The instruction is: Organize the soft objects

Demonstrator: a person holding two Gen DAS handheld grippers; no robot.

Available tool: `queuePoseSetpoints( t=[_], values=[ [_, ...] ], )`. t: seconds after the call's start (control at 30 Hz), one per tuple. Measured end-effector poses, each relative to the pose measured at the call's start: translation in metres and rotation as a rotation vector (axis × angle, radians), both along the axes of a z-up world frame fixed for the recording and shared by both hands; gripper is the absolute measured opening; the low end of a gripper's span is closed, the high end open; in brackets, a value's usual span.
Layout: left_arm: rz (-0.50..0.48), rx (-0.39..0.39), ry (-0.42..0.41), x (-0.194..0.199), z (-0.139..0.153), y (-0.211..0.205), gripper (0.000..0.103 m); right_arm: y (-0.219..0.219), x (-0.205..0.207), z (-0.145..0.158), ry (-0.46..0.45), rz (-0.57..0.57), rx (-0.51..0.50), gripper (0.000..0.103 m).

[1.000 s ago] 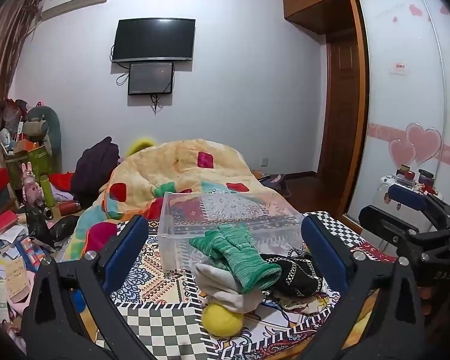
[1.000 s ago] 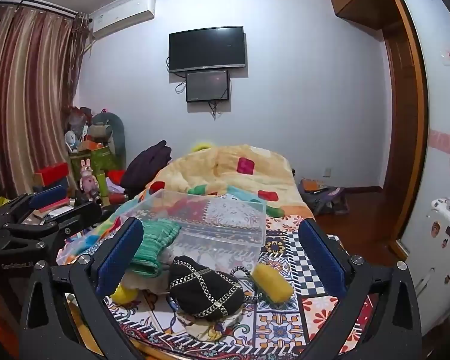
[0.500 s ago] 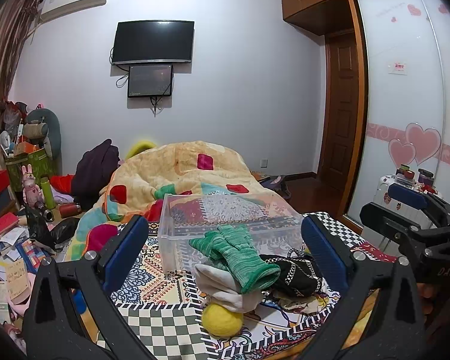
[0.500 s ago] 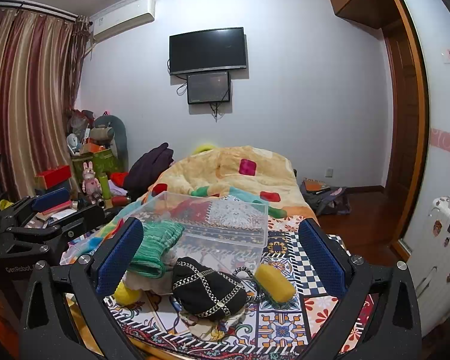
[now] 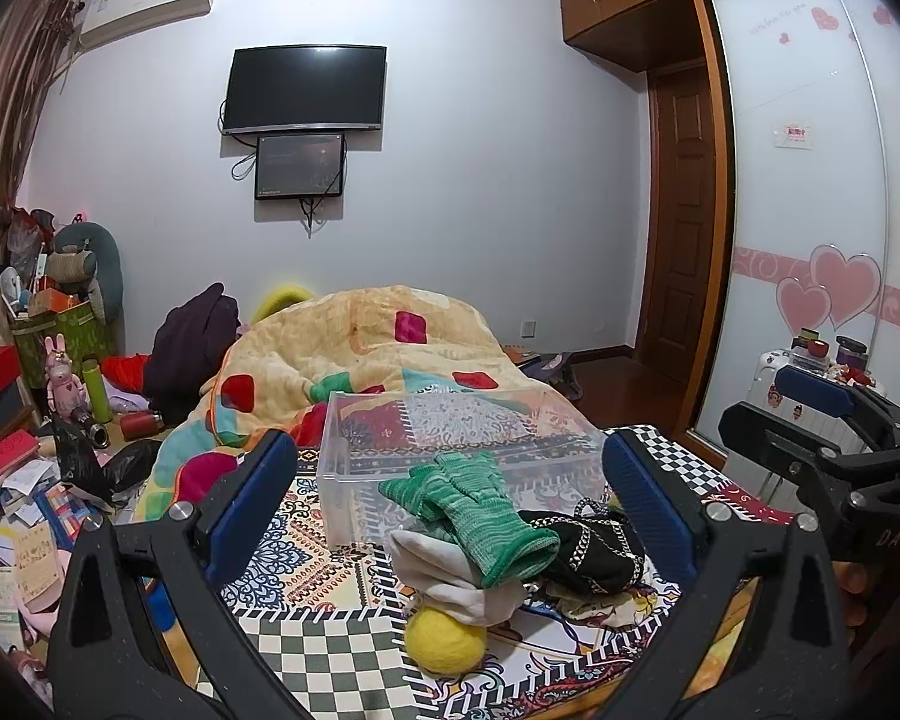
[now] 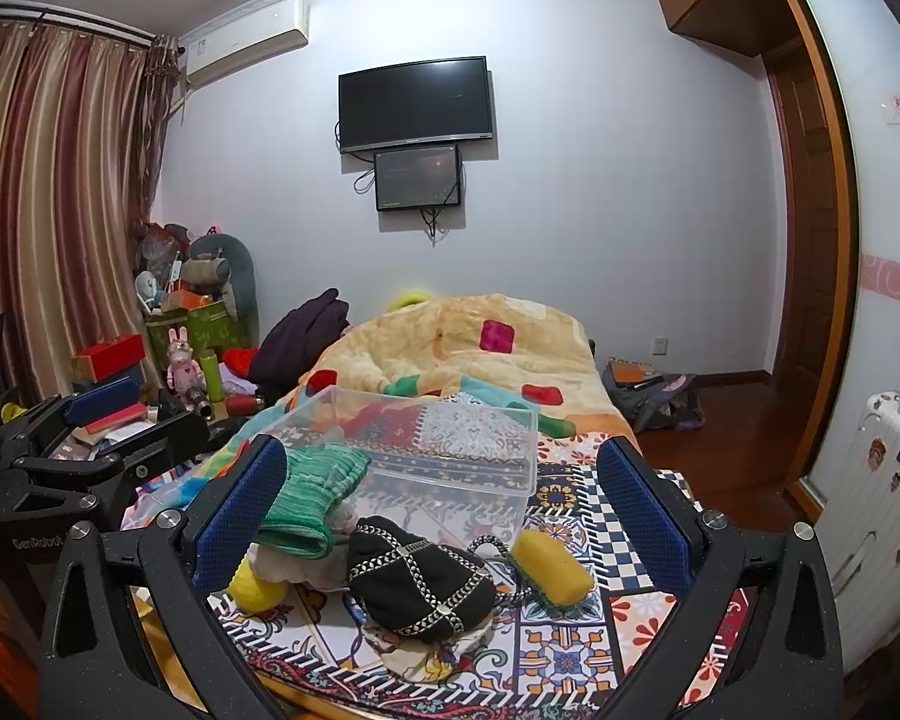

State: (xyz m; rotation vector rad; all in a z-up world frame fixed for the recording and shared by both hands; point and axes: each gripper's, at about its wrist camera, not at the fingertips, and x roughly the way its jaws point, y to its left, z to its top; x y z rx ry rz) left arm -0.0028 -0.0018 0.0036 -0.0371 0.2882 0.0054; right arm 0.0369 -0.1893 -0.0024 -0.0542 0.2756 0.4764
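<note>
Presently I note both the left gripper [image 5: 444,504] and right gripper [image 6: 444,510] spread wide and empty, green gloves [image 5: 471,507] at twelve o'clock against the clear bin [image 5: 450,438].

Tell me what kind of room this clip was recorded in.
Most likely a lived-in bedroom: a bed under a patchwork quilt, a wall-mounted TV, and a sliding wardrobe door with pink hearts.

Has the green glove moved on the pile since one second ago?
No. The green glove lies on the white cloth, fingertips against the clear box, as before; only the camera view shifted slightly.
</note>
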Motion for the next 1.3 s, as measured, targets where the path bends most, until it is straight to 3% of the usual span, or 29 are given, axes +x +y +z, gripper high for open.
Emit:
queuePoseSetpoints(
  t=[1.3],
  values=[
    [0.002, 0.007, -0.010, -0.0034, 0.0023, -0.0002, 0.103, 0.0041, -0.0008, 0.0010, 0.005, 0.010, 0.007, 0.103]
  ],
)
